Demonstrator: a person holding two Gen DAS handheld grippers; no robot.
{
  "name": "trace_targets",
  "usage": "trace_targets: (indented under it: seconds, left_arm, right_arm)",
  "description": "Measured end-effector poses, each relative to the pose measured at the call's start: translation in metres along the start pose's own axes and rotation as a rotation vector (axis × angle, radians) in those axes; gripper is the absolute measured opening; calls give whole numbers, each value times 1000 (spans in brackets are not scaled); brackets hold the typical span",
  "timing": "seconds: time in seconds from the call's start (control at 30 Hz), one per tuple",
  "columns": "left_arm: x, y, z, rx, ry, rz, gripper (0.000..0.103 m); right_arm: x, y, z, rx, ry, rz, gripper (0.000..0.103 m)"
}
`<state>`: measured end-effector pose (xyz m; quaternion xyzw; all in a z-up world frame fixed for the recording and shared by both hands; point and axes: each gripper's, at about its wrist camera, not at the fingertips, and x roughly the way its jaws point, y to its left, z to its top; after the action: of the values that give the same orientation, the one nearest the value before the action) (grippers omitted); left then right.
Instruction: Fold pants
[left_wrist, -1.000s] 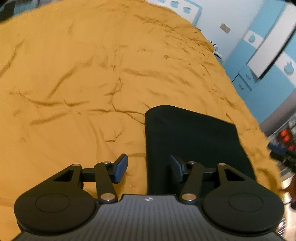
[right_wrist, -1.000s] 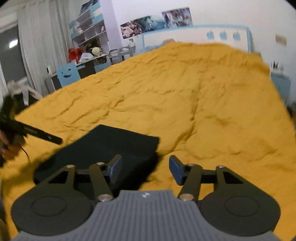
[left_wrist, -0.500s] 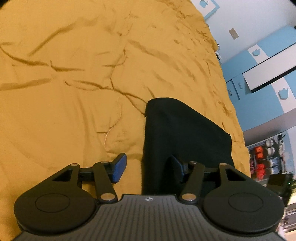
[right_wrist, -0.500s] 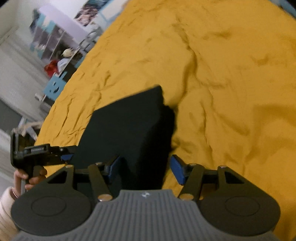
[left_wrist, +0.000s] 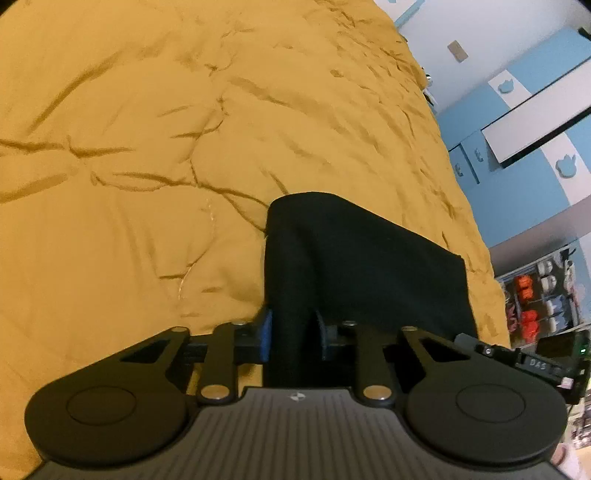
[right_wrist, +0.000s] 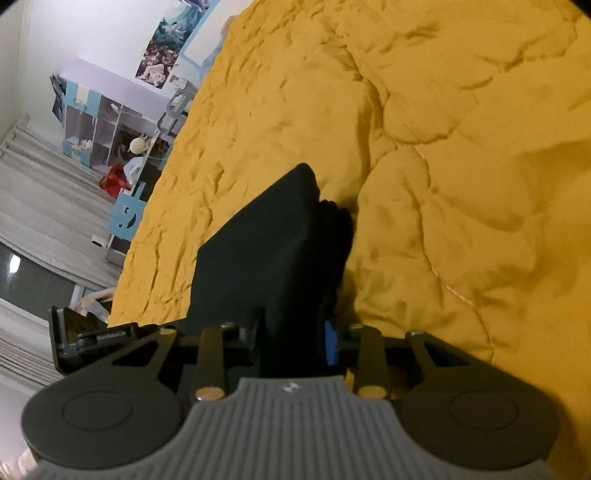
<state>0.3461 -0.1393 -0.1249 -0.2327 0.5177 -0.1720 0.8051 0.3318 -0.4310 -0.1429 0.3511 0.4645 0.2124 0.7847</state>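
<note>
Black cloth fills the middle of both wrist views: the folded pants (left_wrist: 362, 266) lie on the mustard-yellow quilt (left_wrist: 147, 184) of the bed, and each gripper has a near corner of the bundle. The left gripper (left_wrist: 293, 334) straddles the left-hand edge of the pants, its jaws having just been closing, now narrow with the thick fold pinched between the blue pads. The right gripper (right_wrist: 293, 338) mirrors it on the right-hand edge, jaws likewise just closed in tight on the stacked layers, which bulge up between them. From both grippers the pants run straight ahead and away, long axis along the pointing line, far edge resting flat on the quilt. Neither hand is nearer; they sit side by side at the same near end, and the other tool (left_wrist: 546, 354) shows at the right rim of the left view. By my reading, the next fold turns on carrying this near end forward over the far end, both hands together so the edge stays square.
</note>
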Motion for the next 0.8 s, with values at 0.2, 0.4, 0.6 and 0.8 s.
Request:
trace_targets:
  seconds: [0.2,0.4,0.6,0.8]
  left_arm:
    - [-19,-17,-3,63,-40,23,16]
    - [-71,-43,-9,139,-116,15,15]
    - [-147,-57,-21,207,-198,13,15]
    - [-229,-50,-44,240,-247,46,15]
  right_arm:
    - [-21,29,2,-80,-17,-42,21]
    - [-56,79,-7,-174,-55,-48,19]
    - [-94,135,-37,-214,-102,3,19]
    - [-112,173,-87,-181,-125,109,19]
